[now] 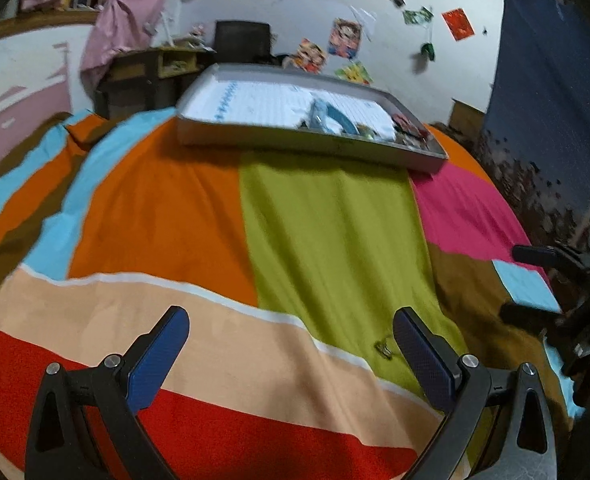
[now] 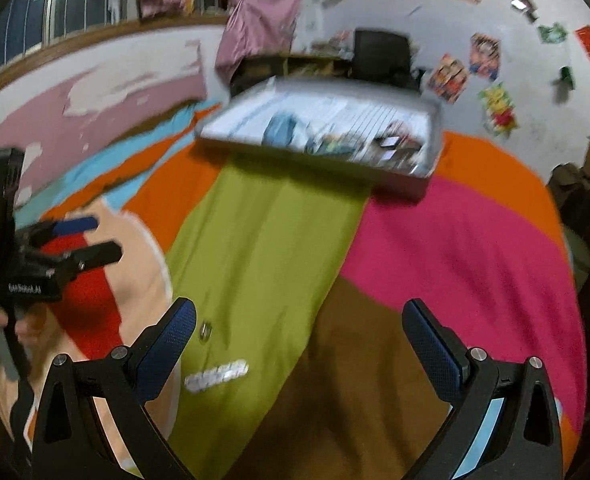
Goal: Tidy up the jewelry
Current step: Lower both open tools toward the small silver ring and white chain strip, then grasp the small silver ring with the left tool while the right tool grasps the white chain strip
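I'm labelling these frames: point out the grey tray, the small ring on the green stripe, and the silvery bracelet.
grey tray [image 1: 295, 142]: left wrist view, front wall.
small ring [image 1: 384, 347]: left wrist view, its middle.
silvery bracelet [image 2: 216, 375]: right wrist view, mid-length.

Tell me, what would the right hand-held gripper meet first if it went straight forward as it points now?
Probably the bedspread itself: the open right hand-held gripper looks along the green stripe toward the grey tray. Nothing stands between, though depth is unclear.
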`<state>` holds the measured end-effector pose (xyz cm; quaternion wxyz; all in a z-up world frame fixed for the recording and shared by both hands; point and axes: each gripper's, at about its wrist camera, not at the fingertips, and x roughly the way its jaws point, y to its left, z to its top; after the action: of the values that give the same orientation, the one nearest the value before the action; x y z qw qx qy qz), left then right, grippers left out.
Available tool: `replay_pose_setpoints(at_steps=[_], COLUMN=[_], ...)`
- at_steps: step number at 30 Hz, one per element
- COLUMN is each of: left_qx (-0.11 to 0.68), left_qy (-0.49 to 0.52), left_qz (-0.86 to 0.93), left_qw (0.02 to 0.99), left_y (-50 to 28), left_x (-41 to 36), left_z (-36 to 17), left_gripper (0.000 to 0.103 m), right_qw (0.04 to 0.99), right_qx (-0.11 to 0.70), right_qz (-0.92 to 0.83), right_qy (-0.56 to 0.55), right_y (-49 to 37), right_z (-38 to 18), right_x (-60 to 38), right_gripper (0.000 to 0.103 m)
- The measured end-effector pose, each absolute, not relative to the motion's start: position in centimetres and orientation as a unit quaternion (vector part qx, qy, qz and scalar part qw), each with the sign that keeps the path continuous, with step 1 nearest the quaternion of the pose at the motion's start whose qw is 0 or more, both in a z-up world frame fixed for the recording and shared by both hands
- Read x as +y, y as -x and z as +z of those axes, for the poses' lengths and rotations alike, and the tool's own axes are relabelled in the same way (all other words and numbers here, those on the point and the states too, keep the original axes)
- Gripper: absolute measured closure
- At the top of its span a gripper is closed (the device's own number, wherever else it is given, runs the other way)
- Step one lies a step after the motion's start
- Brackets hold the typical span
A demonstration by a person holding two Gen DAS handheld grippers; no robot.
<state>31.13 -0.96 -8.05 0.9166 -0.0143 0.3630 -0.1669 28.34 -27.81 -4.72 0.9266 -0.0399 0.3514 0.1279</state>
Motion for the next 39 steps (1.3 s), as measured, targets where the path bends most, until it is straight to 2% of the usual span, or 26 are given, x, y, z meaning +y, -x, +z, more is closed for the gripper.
replay_pose_setpoints(at_steps=[1,4,5,7,8,12,13,16,24,32,37,39], left_qx=[0.369,0.392,0.396,0.407,0.412,0.425,0.429,0.438,0.452,0.455,0.458,0.46], left_qy=[0.018,0.023,0.023,0.024,0.026,0.031,0.034,0.043,0.052,0.036,0.021,0.016], left_qz=[-0.175,-0.202,-0.208,-0.229,-0.24,-0.268,-0.276,-0.29,-0.297,-0.31,-0.315,-0.314], left_qw=[0.912,0.897,0.894,0.884,0.879,0.864,0.859,0.85,0.839,0.834,0.831,0.83], left_y=[-31.2,-31.4,-31.4,-31.5,-31.5,-31.6,-31.7,-31.9,-32.6,-32.6,-32.8,-33.0], left_x=[-1.0,-1.4,-1.6,-2.1,-2.4,-3.3,-3.5,-4.0,-4.6,-5.6,-6.5,-6.9], left_z=[-8.4,-9.4,-9.7,-10.1,-10.3,-10.9,-11.0,-11.4,-12.3,-12.8,-13.2,-13.5], left_gripper=[0.011,0.023,0.026,0.04,0.044,0.06,0.062,0.066,0.066,0.066,0.066,0.071], right_qw=[0.92,0.903,0.894,0.883,0.877,0.86,0.857,0.846,0.838,0.849,0.851,0.851], right_qx=[0.365,0.395,0.41,0.428,0.438,0.463,0.469,0.485,0.506,0.5,0.501,0.501], right_qz=[0.136,0.155,0.165,0.177,0.183,0.201,0.205,0.213,0.19,0.155,0.148,0.146], right_qy=[0.048,0.068,0.071,0.072,0.073,0.068,0.065,0.056,0.073,0.071,0.06,0.057], right_y=[-28.5,-28.6,-28.7,-28.7,-28.7,-28.5,-28.5,-28.3,-28.7,-29.4,-29.4,-29.5], right_z=[-5.3,-6.8,-7.4,-8.1,-8.5,-9.8,-10.1,-10.9,-12.8,-13.1,-13.1,-13.0], right_x=[-27.4,-26.4,-26.0,-25.4,-25.1,-24.4,-24.2,-23.8,-22.3,-23.0,-23.9,-24.3], right_gripper=[0.002,0.004,0.008,0.016,0.021,0.026,0.032,0.034,0.034,0.057,0.059,0.063])
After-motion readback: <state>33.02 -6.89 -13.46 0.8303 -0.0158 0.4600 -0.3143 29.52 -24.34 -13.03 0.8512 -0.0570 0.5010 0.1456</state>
